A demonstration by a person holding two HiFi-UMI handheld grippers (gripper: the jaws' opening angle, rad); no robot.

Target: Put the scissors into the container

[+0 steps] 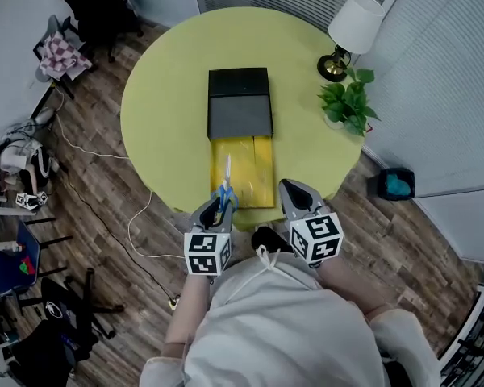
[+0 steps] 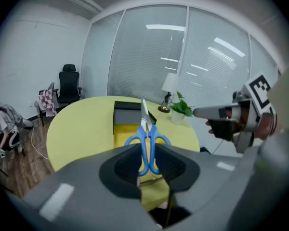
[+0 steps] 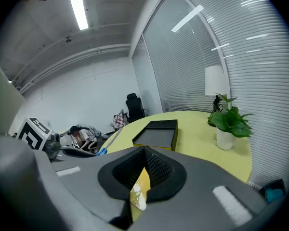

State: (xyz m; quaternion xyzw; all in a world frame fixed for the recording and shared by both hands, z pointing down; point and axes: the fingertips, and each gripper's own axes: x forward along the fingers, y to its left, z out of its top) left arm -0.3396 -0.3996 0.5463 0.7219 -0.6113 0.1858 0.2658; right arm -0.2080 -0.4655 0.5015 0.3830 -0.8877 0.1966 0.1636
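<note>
Blue-handled scissors (image 1: 226,185) (image 2: 147,137) are held by their handles in my left gripper (image 1: 220,202) (image 2: 148,151), blades pointing out over the table. Their tip hangs above the near end of the yellow open container (image 1: 254,176) (image 2: 119,139), which sticks out from under a black box part (image 1: 239,103) (image 3: 156,134) on the round yellow-green table (image 1: 161,95). My right gripper (image 1: 289,190) (image 3: 144,152) hovers beside the left one at the table's near edge. Its jaws are together with nothing between them; only a thin slit shows the yellow container beyond.
A white-shaded lamp (image 1: 351,31) and a potted plant (image 1: 348,103) stand at the table's right side. On the floor around it are a black office chair (image 1: 97,6), a chair with checked cloth (image 1: 60,55), loose cables (image 1: 105,216) and a blue-lined bin (image 1: 395,185).
</note>
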